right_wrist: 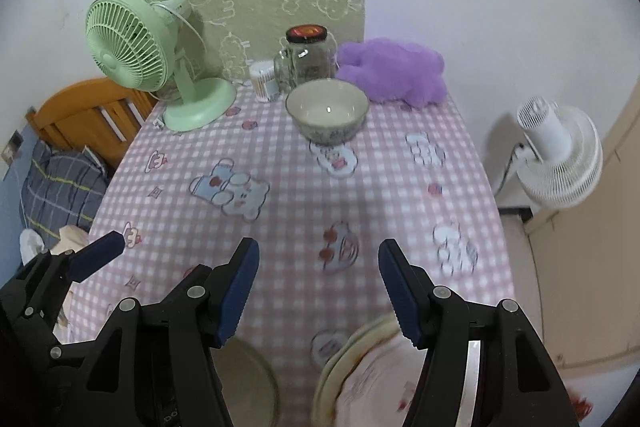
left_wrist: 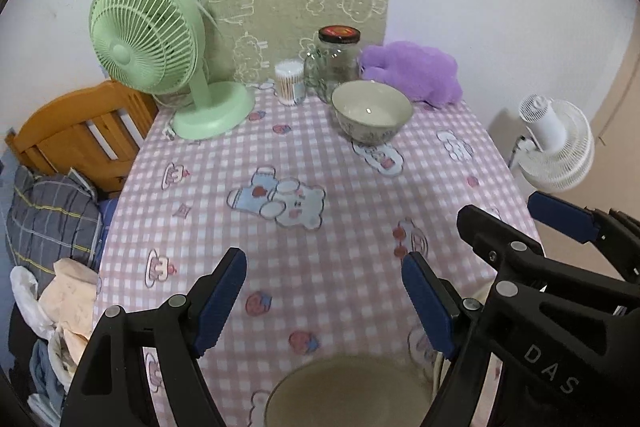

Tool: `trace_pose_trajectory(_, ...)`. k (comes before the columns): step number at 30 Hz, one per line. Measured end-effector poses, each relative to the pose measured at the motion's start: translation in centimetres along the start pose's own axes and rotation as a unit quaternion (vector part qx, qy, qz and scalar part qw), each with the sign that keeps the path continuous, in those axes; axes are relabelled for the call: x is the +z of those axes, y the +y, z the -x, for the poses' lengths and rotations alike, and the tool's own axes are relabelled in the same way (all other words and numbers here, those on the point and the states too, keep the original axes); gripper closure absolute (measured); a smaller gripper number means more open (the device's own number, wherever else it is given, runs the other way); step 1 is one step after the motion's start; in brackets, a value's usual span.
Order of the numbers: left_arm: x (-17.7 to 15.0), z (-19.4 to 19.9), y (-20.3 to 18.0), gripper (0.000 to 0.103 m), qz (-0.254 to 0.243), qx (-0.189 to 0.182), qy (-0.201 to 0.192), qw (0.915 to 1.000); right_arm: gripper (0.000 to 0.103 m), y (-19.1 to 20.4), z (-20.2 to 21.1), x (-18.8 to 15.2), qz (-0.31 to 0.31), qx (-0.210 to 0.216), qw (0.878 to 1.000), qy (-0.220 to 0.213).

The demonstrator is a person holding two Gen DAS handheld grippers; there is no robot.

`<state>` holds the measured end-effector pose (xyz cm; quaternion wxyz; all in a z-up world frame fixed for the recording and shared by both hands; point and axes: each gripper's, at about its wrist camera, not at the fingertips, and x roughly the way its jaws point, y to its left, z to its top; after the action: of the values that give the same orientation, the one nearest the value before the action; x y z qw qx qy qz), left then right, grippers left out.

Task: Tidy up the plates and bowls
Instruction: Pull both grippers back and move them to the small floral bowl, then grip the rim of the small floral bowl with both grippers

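Jaws of the left gripper (left_wrist: 324, 301) and right gripper (right_wrist: 318, 291) are held spread, nothing between them; a bowl (right_wrist: 327, 110) is set far back on the checked tablecloth (right_wrist: 304, 187), stacked plates (right_wrist: 360, 379) at its near edge

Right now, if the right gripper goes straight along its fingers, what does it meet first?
Probably the bare checked tablecloth: the right gripper stands open and empty, and the far bowl sits well beyond. Depth is uncertain.
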<state>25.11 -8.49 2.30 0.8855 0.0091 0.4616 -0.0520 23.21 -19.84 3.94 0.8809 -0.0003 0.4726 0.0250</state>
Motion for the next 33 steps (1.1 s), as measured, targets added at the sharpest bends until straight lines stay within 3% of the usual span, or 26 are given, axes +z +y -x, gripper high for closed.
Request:
trace_pose_trajectory(15, 7.3, -5.5, -3.3, 0.022, 0.034, 0.066, -0.008, 0.9972, 0.038, -4.7, -6.3, 8.5, 0.054, 0.054, 0.997, -0.006)
trace_pose_trajectory(33, 13.7, -15.5, -4.5, 0.033, 0.035, 0.086, 0.002, 0.9957, 0.042, -7.5, -16.6, 15.5, 0.023, 0.069, 0.997, 0.006)
